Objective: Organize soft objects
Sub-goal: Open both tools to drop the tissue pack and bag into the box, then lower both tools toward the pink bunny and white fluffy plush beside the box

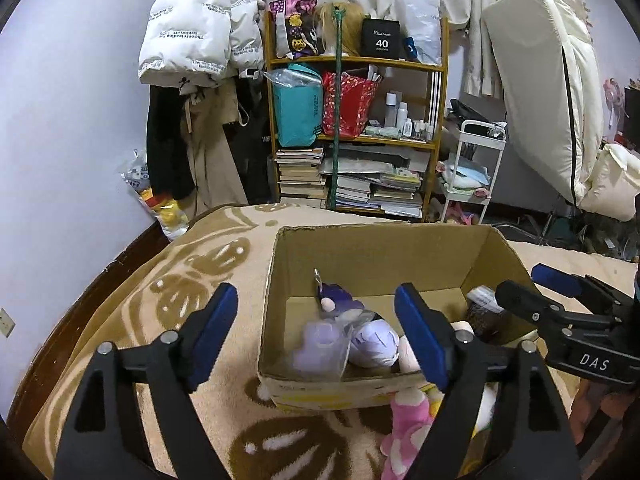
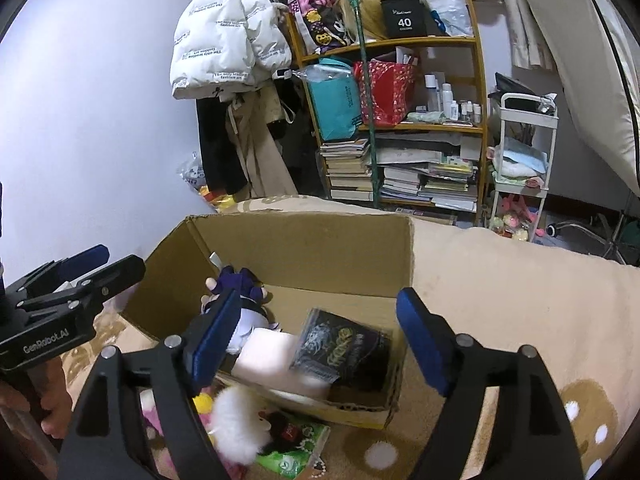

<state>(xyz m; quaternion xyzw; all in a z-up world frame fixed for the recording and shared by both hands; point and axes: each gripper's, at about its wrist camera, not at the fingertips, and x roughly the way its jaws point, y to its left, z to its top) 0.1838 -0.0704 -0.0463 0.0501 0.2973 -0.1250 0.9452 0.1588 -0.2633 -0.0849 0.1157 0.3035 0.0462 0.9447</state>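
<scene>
An open cardboard box (image 1: 380,248) sits on a beige patterned blanket (image 1: 192,280); it also shows in the right wrist view (image 2: 304,248). Inside lie purple plush toys (image 1: 372,340), a purple doll (image 2: 236,284), a white soft item (image 2: 268,356) and a dark packaged item (image 2: 344,348). A pink plush (image 1: 408,420) and a white fluffy toy (image 2: 236,424) lie in front of the box. My left gripper (image 1: 320,340) is open and empty over the box's near left side. My right gripper (image 2: 316,340) is open and empty above the box's near edge.
A wooden shelf (image 1: 356,64) with bags, books and bottles stands behind the bed. Coats (image 1: 200,40) hang to its left. A white trolley (image 1: 476,168) and an upright mattress (image 1: 548,92) are on the right. A green packet (image 2: 292,452) lies by the toys.
</scene>
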